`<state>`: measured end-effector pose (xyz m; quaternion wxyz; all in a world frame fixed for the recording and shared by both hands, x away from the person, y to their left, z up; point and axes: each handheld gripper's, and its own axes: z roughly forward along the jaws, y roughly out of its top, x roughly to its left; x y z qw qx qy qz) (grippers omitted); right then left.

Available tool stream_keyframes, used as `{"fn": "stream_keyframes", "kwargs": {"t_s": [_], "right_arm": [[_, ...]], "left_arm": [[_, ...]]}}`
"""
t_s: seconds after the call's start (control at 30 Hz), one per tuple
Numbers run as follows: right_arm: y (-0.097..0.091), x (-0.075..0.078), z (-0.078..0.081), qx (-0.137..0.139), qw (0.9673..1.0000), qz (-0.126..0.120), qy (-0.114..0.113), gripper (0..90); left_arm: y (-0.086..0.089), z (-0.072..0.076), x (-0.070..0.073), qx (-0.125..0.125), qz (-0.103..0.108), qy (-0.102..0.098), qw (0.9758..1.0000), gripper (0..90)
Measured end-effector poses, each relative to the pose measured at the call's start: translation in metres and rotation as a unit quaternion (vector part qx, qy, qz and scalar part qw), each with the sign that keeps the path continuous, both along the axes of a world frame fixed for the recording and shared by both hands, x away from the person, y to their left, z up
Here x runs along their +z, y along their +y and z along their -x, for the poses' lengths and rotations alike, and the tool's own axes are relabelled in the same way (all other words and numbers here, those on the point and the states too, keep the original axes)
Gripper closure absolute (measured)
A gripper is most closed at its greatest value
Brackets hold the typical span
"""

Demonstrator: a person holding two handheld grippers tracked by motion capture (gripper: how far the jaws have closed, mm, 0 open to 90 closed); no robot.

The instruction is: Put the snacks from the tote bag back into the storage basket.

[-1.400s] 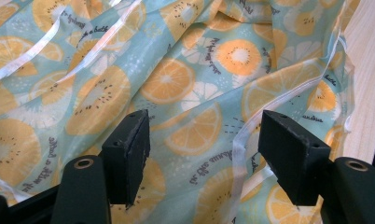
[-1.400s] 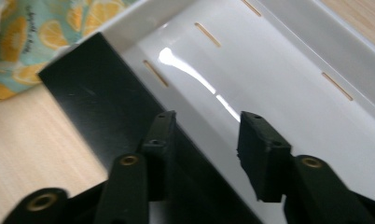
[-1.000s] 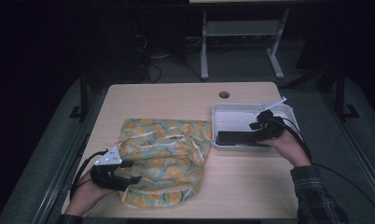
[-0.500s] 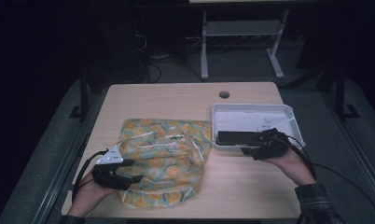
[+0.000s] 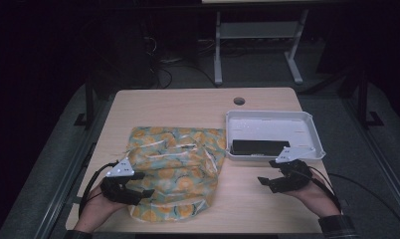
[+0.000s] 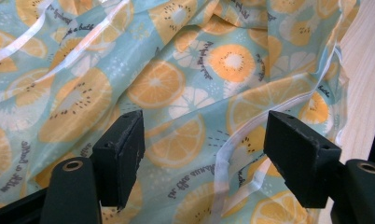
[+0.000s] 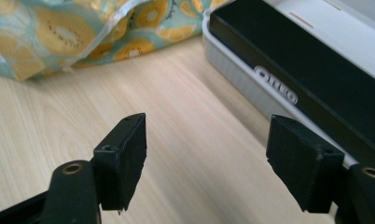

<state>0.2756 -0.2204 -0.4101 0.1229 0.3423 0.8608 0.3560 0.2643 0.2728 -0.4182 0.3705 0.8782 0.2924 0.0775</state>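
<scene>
Entry: my right gripper [image 5: 264, 181], jaws just opening, empty, withdrawn from tray [image 5: 307, 119] at two o'clock; black box [image 5: 260, 147] apparently deposited. Left gripper [image 5: 147, 193] released over fruit-print bag [image 5: 178, 164].

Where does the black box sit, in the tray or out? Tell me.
In. The black box lies flat inside the white tray, along its near wall; the right gripper is over bare table, fingers apart and empty.

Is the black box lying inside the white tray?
Yes, the black box lies inside the white tray, along its near wall.
</scene>
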Motion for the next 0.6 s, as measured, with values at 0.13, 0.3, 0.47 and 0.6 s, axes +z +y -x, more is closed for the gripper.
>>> {"fn": "stream_keyframes", "kwargs": {"t_s": [0.13, 0.3, 0.47, 0.6], "right_arm": [[0.000, -0.010, 0.008, 0.001, 0.9999, 0.000, 0.015, 27.7], [-0.005, -0.018, 0.015, -0.007, 0.9998, 0.014, 0.011, 27.3], [-0.008, -0.024, 0.018, -0.011, 0.9996, 0.016, 0.019, 26.9], [-0.007, -0.031, 0.015, -0.009, 0.9992, 0.023, 0.031, 26.6]], "left_arm": [[-0.001, 0.000, -0.001, -0.001, 0.000, 0.000, 1.0000, 28.6], [0.000, 0.000, -0.002, -0.001, 0.001, 0.001, 1.0000, 28.6], [0.000, 0.000, -0.003, -0.004, -0.004, 0.002, 1.0000, 28.6], [0.000, 0.000, -0.004, -0.006, -0.005, 0.000, 1.0000, 28.7]]}}
